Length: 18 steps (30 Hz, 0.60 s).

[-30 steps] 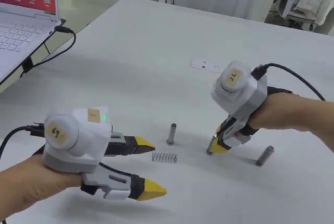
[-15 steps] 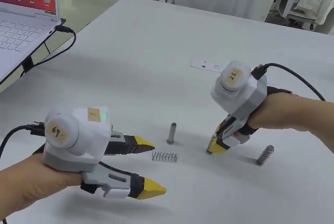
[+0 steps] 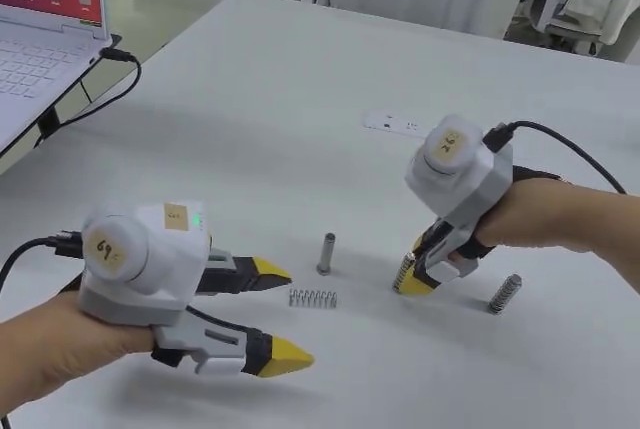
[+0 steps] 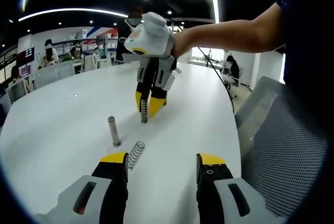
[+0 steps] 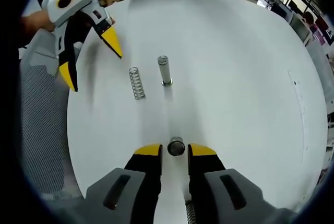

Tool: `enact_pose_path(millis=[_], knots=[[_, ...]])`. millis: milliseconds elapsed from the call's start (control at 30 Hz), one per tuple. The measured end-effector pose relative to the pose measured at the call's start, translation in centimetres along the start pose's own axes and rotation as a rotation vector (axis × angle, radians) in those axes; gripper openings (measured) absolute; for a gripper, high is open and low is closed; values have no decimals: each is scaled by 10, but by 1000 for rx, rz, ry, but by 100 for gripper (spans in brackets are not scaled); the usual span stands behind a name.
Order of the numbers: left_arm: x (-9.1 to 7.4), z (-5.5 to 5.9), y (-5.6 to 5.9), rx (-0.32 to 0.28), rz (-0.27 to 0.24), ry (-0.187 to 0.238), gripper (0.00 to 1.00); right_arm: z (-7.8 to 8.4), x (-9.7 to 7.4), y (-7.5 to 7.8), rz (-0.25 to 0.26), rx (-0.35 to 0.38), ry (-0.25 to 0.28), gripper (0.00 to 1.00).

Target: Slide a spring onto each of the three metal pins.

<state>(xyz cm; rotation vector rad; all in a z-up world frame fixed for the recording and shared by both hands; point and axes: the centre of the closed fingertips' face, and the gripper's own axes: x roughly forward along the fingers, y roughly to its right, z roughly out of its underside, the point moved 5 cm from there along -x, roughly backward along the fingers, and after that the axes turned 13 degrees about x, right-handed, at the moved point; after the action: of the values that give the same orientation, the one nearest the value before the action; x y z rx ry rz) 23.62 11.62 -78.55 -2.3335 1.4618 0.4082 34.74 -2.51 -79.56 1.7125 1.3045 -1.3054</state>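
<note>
Bare pin (image 3: pixel 326 253) upright on counter (image 3: pixel 300 129), mid-field. Loose spring (image 3: pixel 313 298) lying flat just beside pin base on near side, not touching it. Second pin (image 5: pixel 176 146) upright between fingers of right gripper (image 3: pixel 412 284), coils visible round it in left gripper view; fingers closed against it. Third spring (image 3: pixel 505 293) standing tilted on counter to right of right gripper. Left gripper (image 3: pixel 278 314) low over counter, fingers spread wide, tips aimed toward loose spring. Laptop (image 3: pixel 40 39) open at far left.

Left gripper (image 3: pixel 295 315) agape, right gripper (image 3: pixel 412 282) clamped.
</note>
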Motion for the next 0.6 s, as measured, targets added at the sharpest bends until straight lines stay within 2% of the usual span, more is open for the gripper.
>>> enact_pose_path(millis=[600], knots=[[2, 3, -12, 10, -5, -23, 45, 14, -10, -4, 11, 33, 34, 19]])
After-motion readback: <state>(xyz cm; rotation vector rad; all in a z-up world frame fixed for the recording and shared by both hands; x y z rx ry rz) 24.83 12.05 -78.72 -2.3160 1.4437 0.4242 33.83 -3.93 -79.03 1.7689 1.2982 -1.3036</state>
